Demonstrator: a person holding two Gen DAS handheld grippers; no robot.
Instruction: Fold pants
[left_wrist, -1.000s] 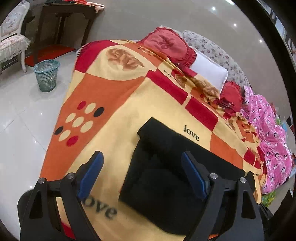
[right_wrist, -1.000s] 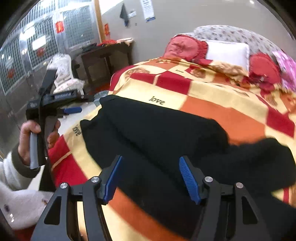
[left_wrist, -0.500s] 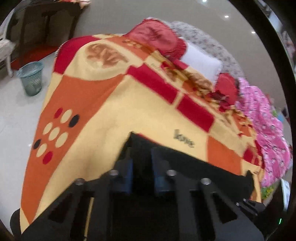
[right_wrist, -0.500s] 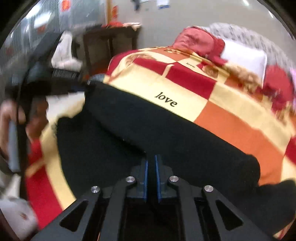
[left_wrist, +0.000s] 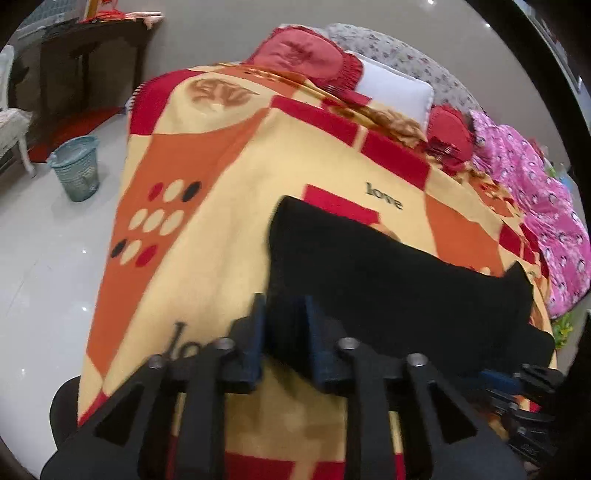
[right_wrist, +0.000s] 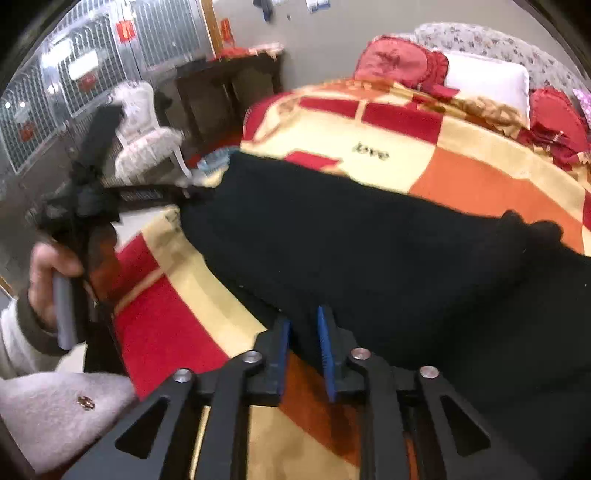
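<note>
Pinching the near edge of the black pants (left_wrist: 388, 280), the left hand-held gripper (left_wrist: 284, 332) has its blue pads closed on cloth, and the right hand-held gripper (right_wrist: 303, 343) likewise clamps the same hem farther along, probably so both corners lift together for a fold. The pants lie across the patterned blanket (left_wrist: 207, 155) on the bed, stretching away ahead of both tools.

- A bed (left_wrist: 229, 155) carried a blanket checked in yellow, orange and red.
- At the bed's head lay a white pillow (left_wrist: 395, 92) between red cushions (left_wrist: 295, 51).
- A pink quilt (left_wrist: 546, 221) lay along the bed's far side.
- A teal basket (left_wrist: 75, 168) stood on the floor beside the bed.
- A dark side table (right_wrist: 229, 85) stood by the wall near the bed.
</note>
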